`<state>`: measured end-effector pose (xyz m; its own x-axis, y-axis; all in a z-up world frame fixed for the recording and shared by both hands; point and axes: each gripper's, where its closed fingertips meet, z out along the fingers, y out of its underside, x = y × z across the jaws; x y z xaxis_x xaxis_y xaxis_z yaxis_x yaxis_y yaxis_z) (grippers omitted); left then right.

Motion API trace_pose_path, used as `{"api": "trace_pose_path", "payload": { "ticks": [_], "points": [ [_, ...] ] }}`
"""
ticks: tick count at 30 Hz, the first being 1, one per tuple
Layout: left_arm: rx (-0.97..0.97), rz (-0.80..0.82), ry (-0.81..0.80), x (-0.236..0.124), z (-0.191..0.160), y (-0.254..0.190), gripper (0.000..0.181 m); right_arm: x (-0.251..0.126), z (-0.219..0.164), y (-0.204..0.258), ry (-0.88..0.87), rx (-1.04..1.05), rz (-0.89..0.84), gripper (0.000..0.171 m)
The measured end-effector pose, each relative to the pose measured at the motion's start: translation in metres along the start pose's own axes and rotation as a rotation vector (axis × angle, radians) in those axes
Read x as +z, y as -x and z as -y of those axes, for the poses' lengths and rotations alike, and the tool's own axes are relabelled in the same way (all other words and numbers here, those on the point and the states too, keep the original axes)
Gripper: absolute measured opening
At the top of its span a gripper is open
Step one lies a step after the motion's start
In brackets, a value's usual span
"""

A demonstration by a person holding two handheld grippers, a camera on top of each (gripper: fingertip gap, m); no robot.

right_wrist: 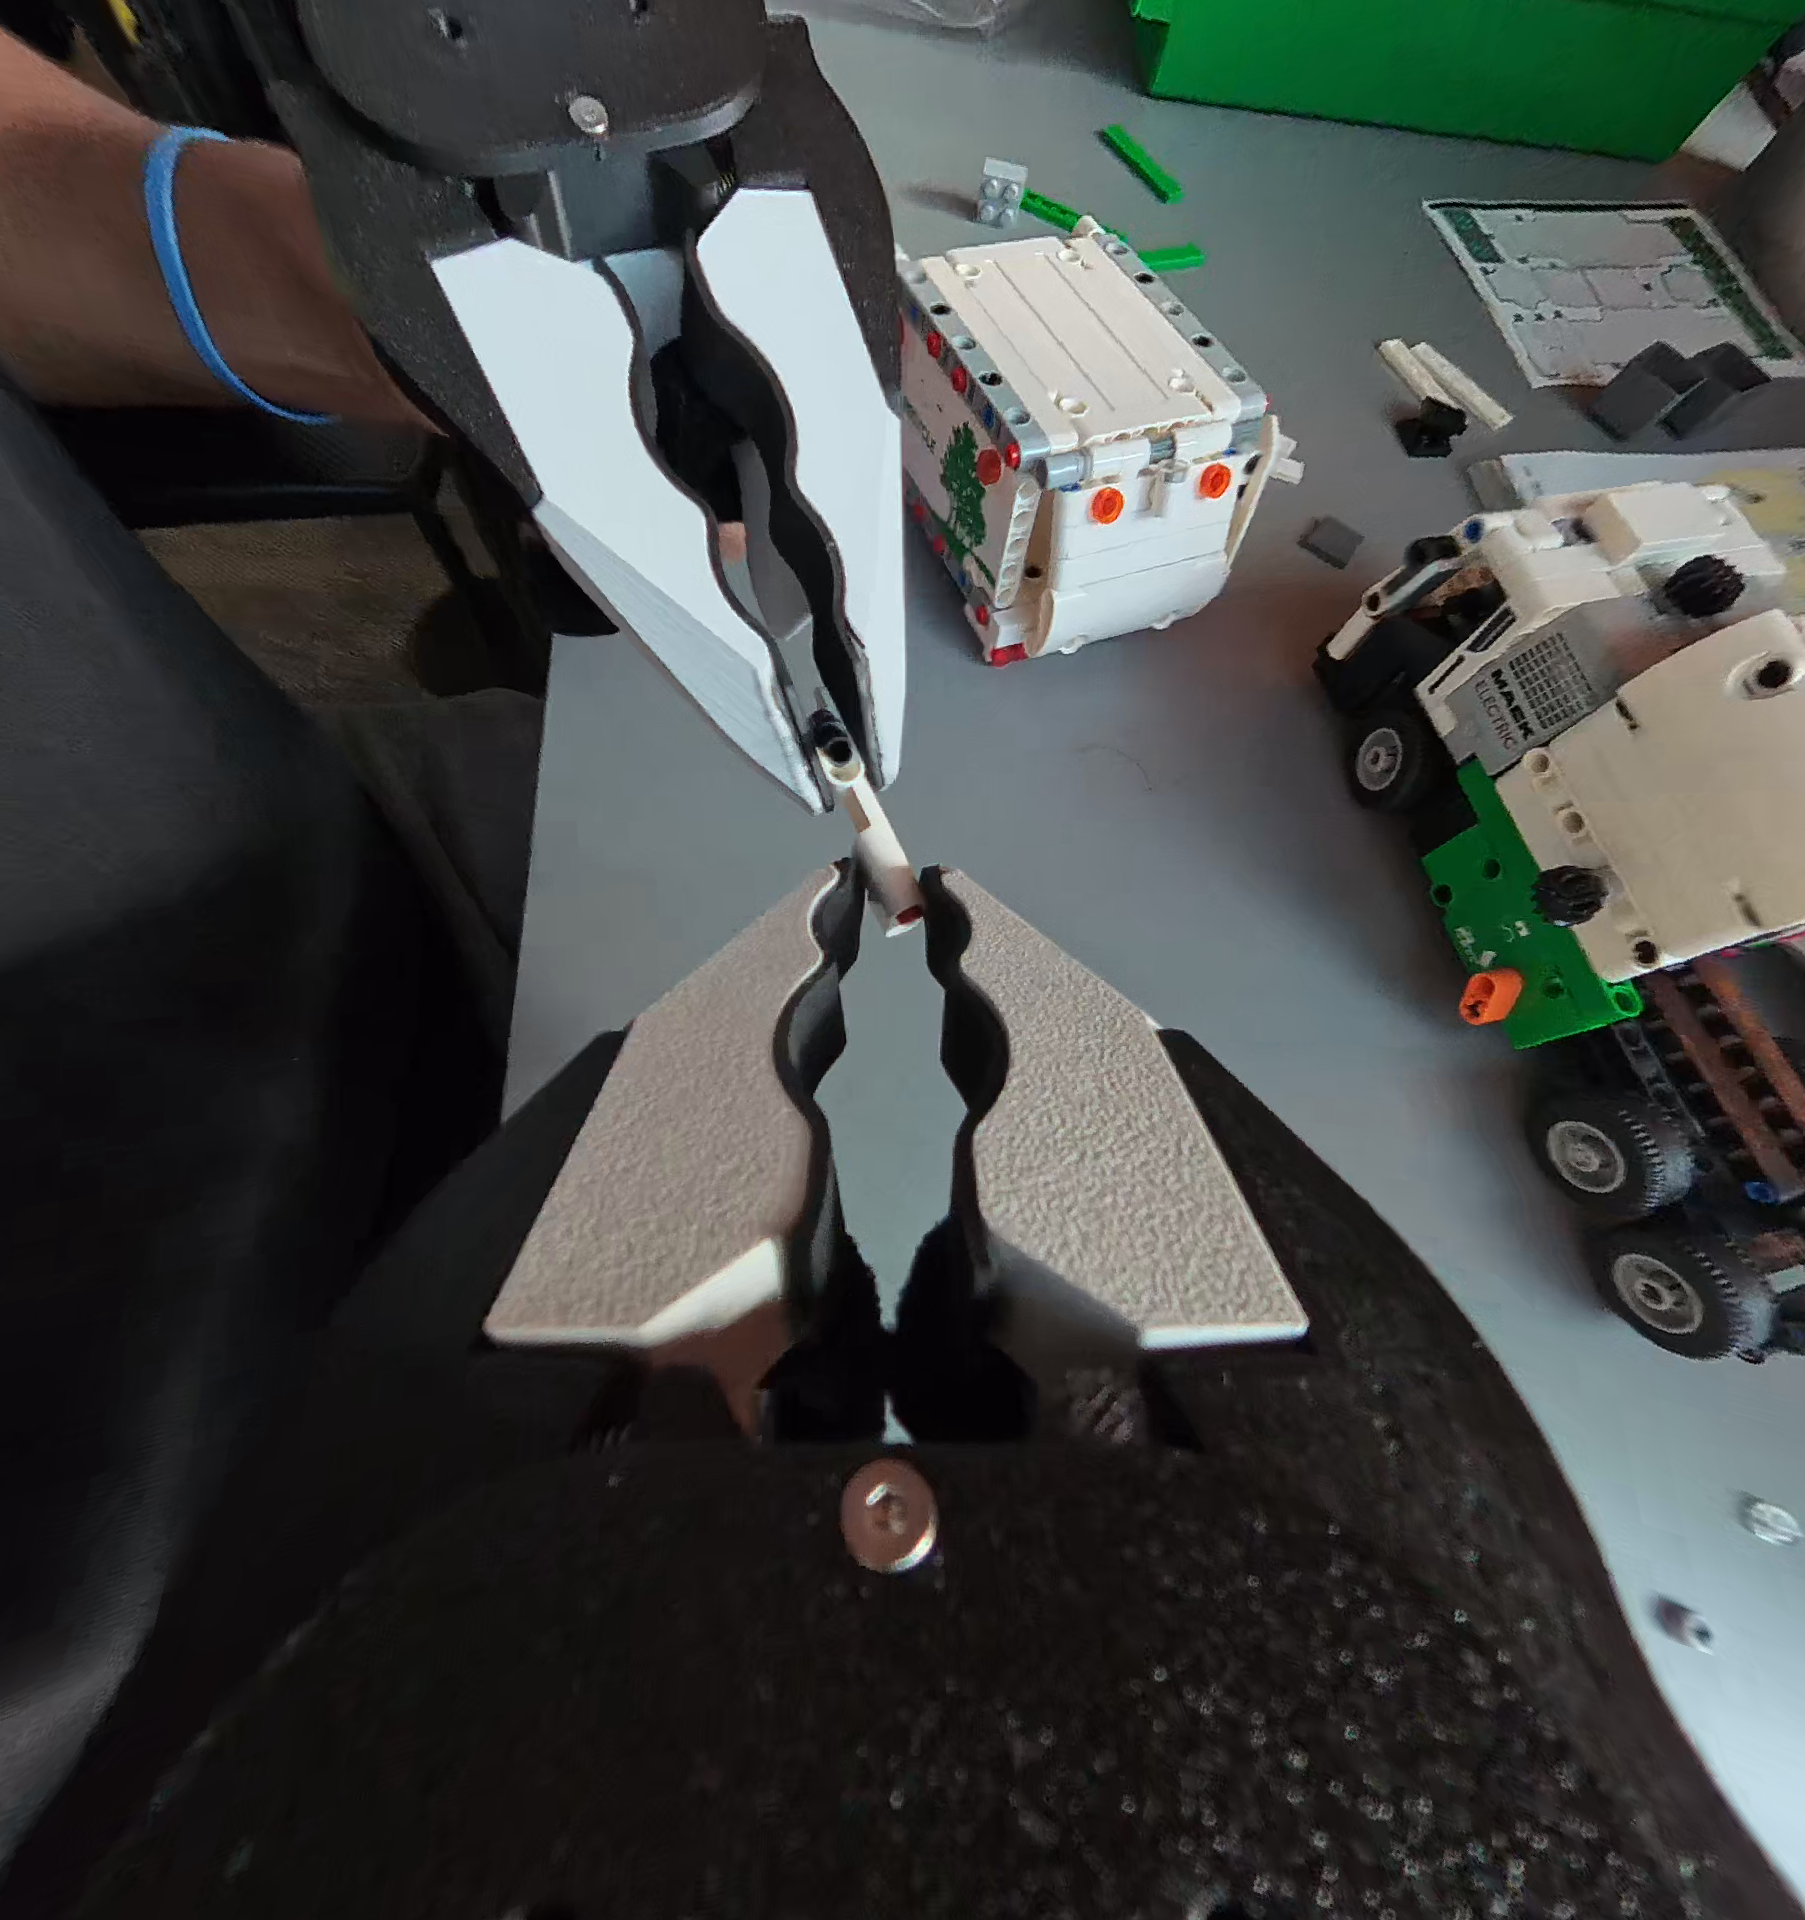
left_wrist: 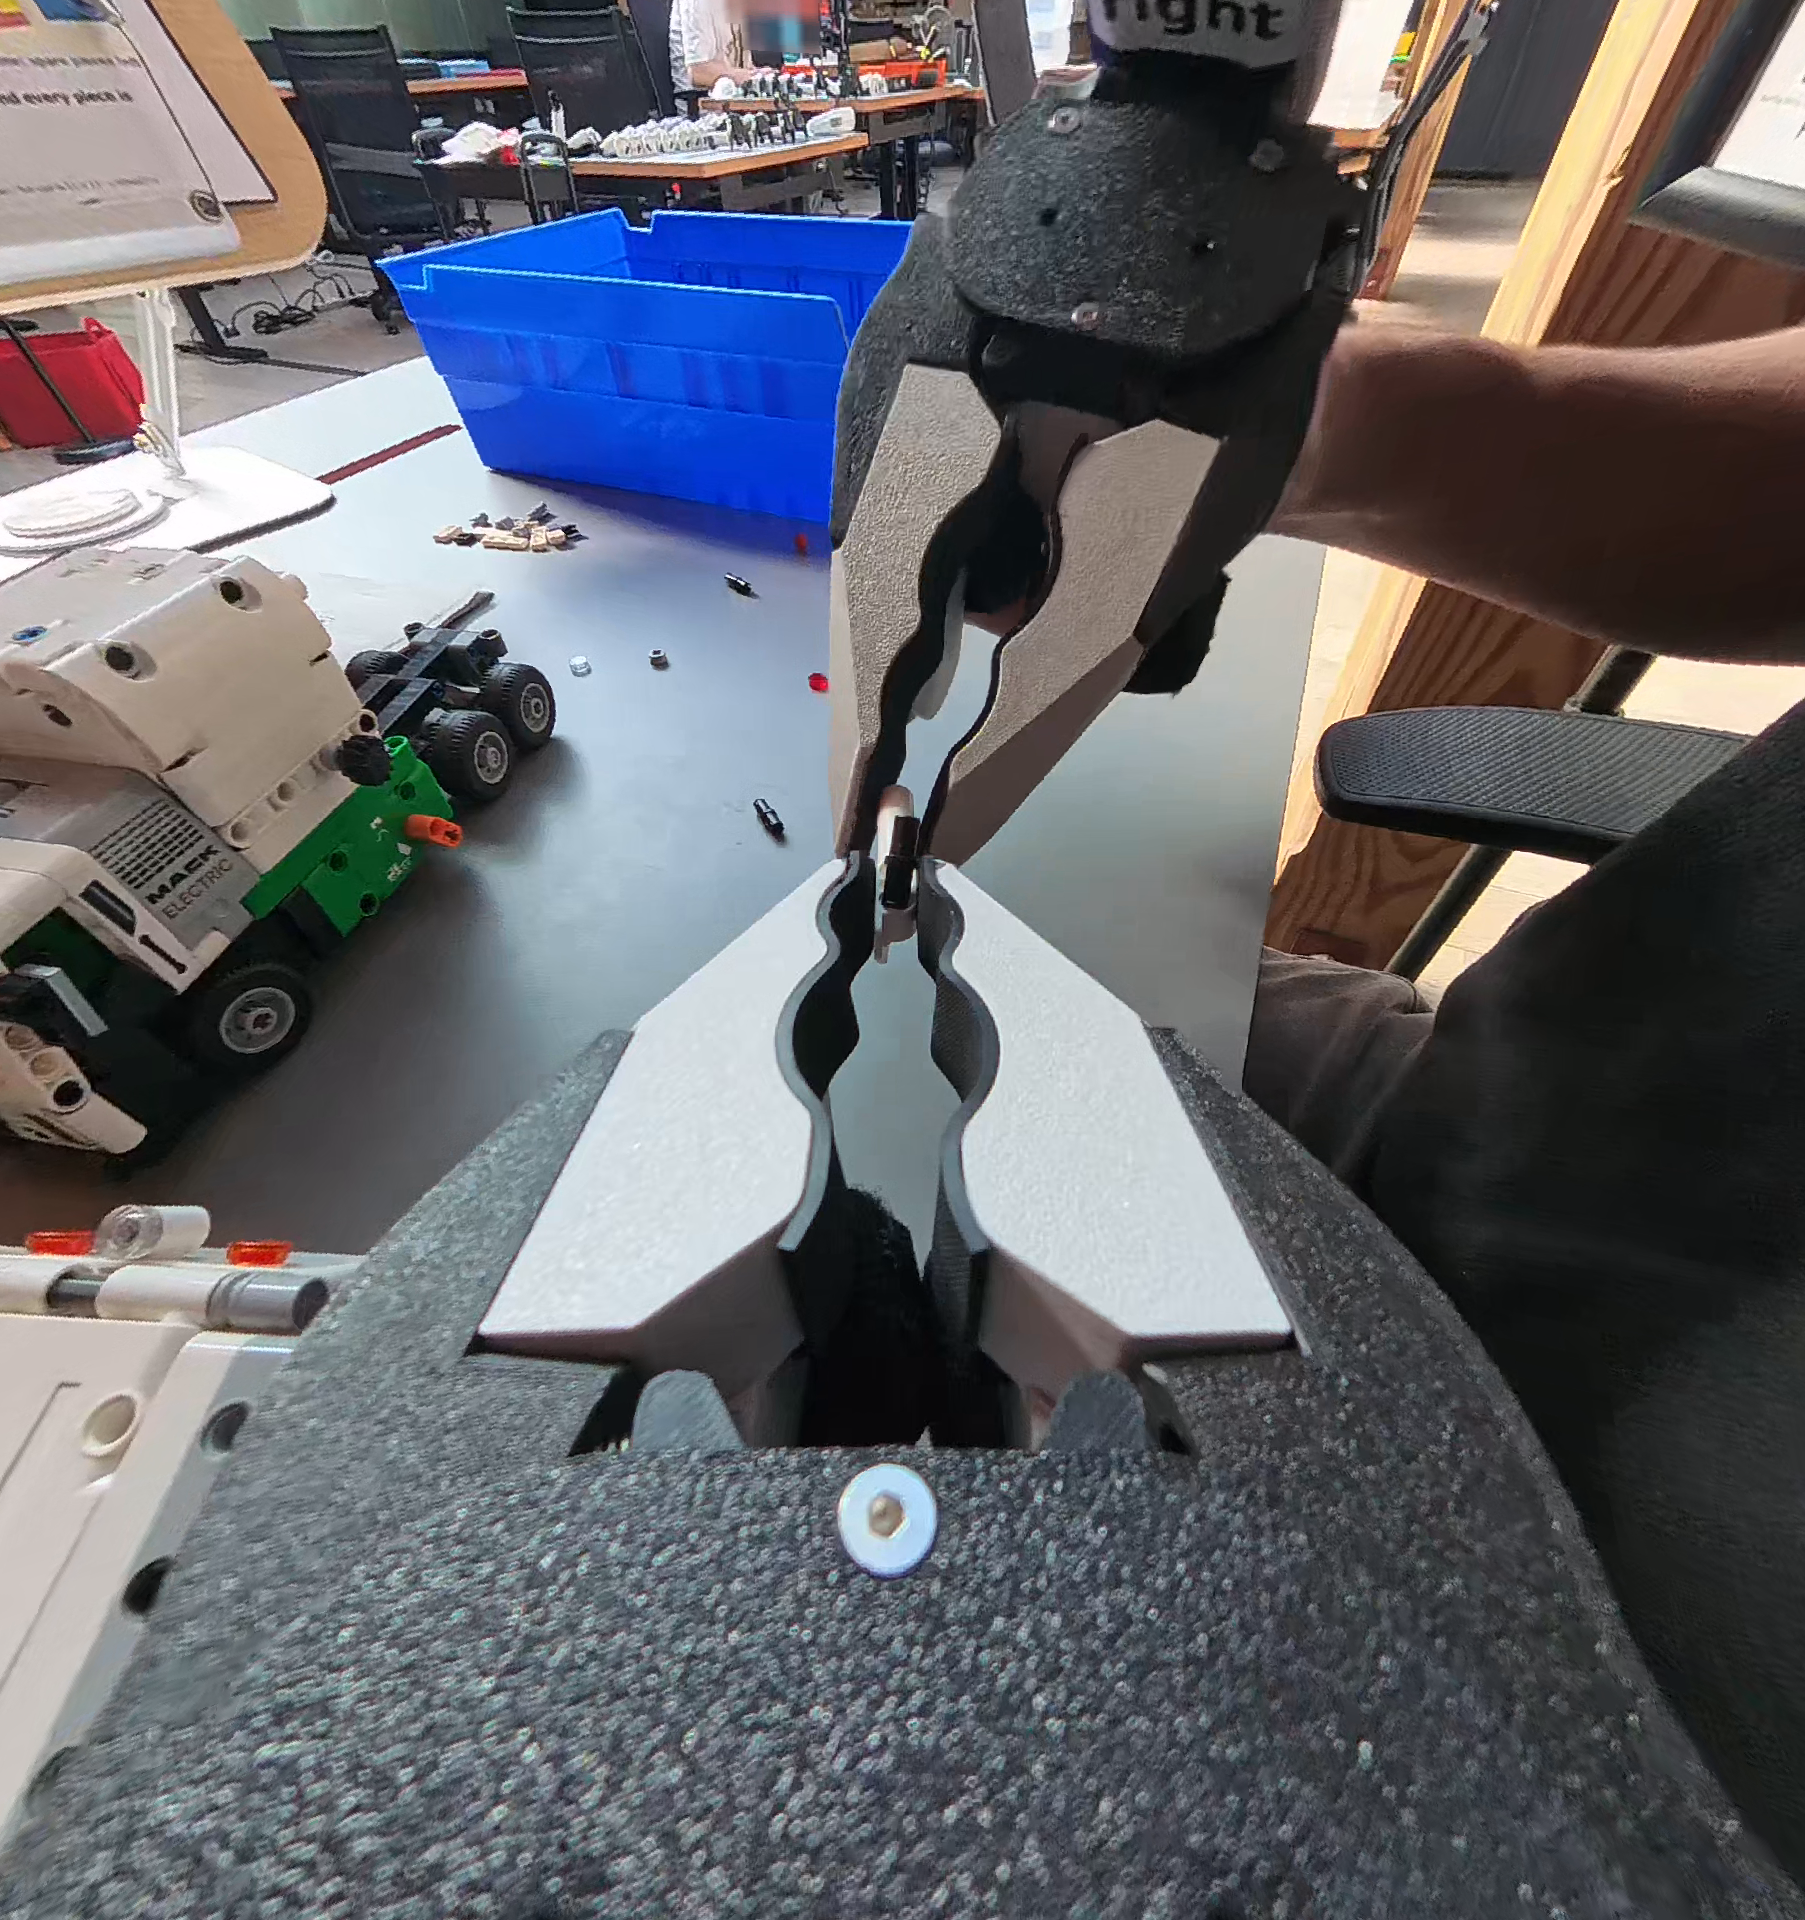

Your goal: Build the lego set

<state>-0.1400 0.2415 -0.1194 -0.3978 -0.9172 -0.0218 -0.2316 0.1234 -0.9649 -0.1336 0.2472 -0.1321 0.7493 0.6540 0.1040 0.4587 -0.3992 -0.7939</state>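
Risk first: the small white lego connector piece with a black pin (right_wrist: 877, 831) is pinched only at the tips, in mid-air over the grey surface (right_wrist: 1137, 831). Any twist between the two hands, or uneven squeeze, could lever it out; it would likely drop to the surface or over the near edge toward the person's lap. Pushing off-axis could also jam or pop the pin rather than seat it.

Left tongs (left_wrist: 893, 883): nearly pressed together, tips pinching the black-pin end of the piece. In the right wrist view the left tongs (right_wrist: 841, 764) come down from above with the pin showing between their tips.

Right tongs (right_wrist: 887, 888): narrow gap, tips clamping the white barrel end, a red spot at its near face. In the left wrist view the right tongs (left_wrist: 898, 821) meet the left ones tip to tip.

White-and-green lego truck (right_wrist: 1604, 790) sits on the surface well right of the right tongs; white lego box body (right_wrist: 1074, 436) lies beyond them. Loose small parts are scattered ahead of the left tongs, near a blue plastic bin (left_wrist: 649, 343).
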Motion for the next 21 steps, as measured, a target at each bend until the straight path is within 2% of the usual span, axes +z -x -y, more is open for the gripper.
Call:
{"api": "trace_pose_path", "payload": {
  "ticks": [3,12,15,18,21],
  "points": [
    [-0.054,-0.054,-0.034,-0.002,0.005,-0.004,0.006,-0.004,0.006,0.006,-0.085,0.125,0.144,0.010],
    [-0.215,-0.158,-0.186,-0.012,0.026,-0.004,0.006,-0.009,0.024,0.013,-0.381,0.328,0.281,0.008],
    [-0.212,-0.149,-0.182,-0.011,0.025,-0.001,0.006,-0.007,0.023,0.010,-0.368,0.352,0.240,0.009],
    [-0.111,-0.073,-0.155,-0.010,0.023,0.003,0.006,-0.016,0.022,0.003,-0.325,0.388,0.220,0.019],
    [-0.012,0.012,-0.132,-0.010,0.020,0.007,0.006,-0.021,0.021,0.002,-0.275,0.445,0.223,0.021]
  ]
}}
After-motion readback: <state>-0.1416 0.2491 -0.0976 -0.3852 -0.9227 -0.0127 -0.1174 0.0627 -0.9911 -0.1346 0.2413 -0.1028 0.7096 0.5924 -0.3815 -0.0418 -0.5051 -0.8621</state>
